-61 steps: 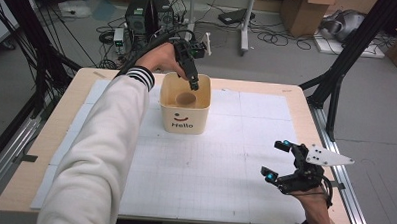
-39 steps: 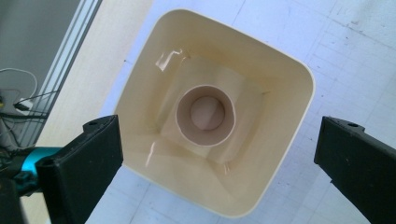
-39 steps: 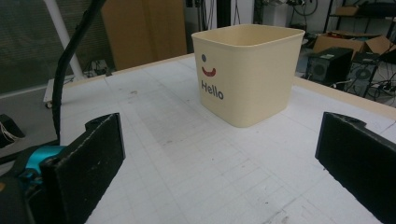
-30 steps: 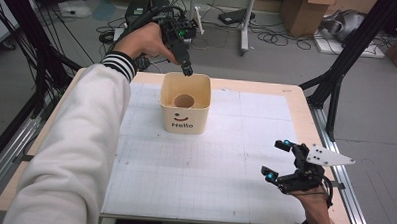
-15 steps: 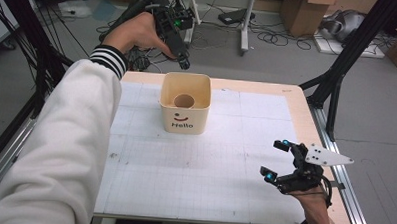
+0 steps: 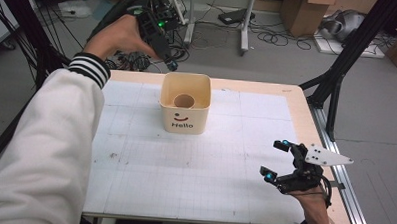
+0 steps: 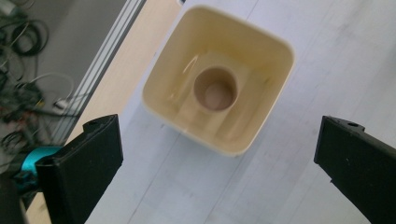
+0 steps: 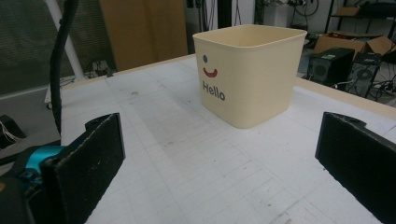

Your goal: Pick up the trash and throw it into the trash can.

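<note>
Cream "Hello" tub (image 6: 185,109) stands upright on the white gridded table mat (image 6: 194,167), a brown cup (image 6: 184,100) inside it. Left gripper (image 6: 169,63) hangs above the tub's far-left corner, jaws spread and empty. Right gripper (image 6: 275,159), near of the tub and well apart to its right, gapes empty too.

- High view looks forward and down over the whole table (image 6: 134,165).
- Left gripper view looks straight down into the bin (image 7: 219,79).
- Right gripper view faces that bin (image 8: 250,70) low, from the near right.
</note>
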A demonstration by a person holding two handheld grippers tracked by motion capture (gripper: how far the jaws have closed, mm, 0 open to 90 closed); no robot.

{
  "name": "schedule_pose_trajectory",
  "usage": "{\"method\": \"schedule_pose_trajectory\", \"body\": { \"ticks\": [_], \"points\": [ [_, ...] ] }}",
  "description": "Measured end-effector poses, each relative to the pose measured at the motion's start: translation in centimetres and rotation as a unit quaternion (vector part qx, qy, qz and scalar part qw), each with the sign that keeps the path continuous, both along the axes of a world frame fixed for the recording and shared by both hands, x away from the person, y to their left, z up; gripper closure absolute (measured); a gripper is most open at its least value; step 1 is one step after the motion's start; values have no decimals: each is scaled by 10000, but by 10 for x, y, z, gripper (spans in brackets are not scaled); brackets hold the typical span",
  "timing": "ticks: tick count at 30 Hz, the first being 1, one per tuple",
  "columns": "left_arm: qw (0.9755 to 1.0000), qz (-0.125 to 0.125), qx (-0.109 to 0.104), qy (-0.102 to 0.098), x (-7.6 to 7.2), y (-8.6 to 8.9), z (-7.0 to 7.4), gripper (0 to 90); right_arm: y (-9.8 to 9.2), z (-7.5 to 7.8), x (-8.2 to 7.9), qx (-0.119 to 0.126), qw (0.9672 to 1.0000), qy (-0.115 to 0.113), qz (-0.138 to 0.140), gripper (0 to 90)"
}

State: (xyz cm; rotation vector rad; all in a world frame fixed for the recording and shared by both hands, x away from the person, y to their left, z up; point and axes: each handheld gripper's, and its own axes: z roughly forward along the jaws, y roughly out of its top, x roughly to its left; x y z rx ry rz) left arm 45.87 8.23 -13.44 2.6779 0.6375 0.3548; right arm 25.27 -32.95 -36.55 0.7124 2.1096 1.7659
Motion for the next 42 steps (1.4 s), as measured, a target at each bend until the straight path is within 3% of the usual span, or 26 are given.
{"method": "schedule_pose_trajectory", "body": {
  "ticks": [1,3,7,9,11,15,20,23,24,25,26,28,29,30,35,36,38,39,40,41,42],
  "points": [
    [10000,0,0,0,0,0,0,17,0,0,0,0,10000,0,0,3],
    [9989,2,-464,-49,-10,15,4,17,0,0,0,-7,10000,-13,2,3],
    [9990,47,-412,-138,-20,27,1,17,0,0,0,-16,10000,4,-12,3],
    [9980,46,-616,-167,-27,37,-1,17,0,0,-1,5,10000,29,-37,2],
    [9973,140,-664,-283,-36,48,-7,17,-1,1,-1,5,10000,1,-60,2],
    [9958,174,-829,-336,-44,59,-14,17,1,1,0,-4,10000,-25,-64,2],
    [9924,173,-1121,-485,-57,75,-30,17,3,1,0,-20,10000,-1,-65,2],
    [9882,112,-1407,-604,-65,84,-36,17,3,1,1,-25,10000,-6,-83,2],
    [9882,112,-1407,-604,-65,84,-36,18,3,1,1,-25,10000,-6,-83,2],
    [9859,115,-1542,-640,-71,89,-42,17,3,1,2,-39,9999,-47,-99,2],
    [9859,115,-1542,-640,-71,89,-42,17,3,1,2,-39,9999,-47,-99,2],
    [9835,73,-1672,-686,-77,95,-49,17,3,1,1,-30,9999,-20,-100,2],
    [9814,79,-1771,-736,-81,99,-53,17,3,1,2,-25,9999,-29,-107,2],
    [9771,48,-1959,-826,-87,105,-60,17,4,1,2,-19,9999,-18,-115,2],
    [9635,30,-2438,-1103,-104,123,-79,18,4,0,2,-32,9999,9,-132,3],
    [9635,30,-2438,-1103,-104,123,-79,17,4,0,3,-33,9999,4,-143,2],
    [9595,0,-2578,-1132,-112,130,-87,17,3,0,2,-32,9999,13,-168,2],
    [9588,-56,-2603,-1134,-115,133,-91,17,3,0,3,-18,9998,8,-179,2],
    [9544,-96,-2744,-1170,-123,139,-98,17,3,0,3,-27,9998,0,-177,3],
    [9544,-96,-2744,-1170,-123,139,-98,17,3,0,3,-27,9998,0,-177,3],
    [9476,-158,-2963,-1181,-131,146,-106,17,4,0,3,-22,9998,-8,-181,2]
  ]
}}
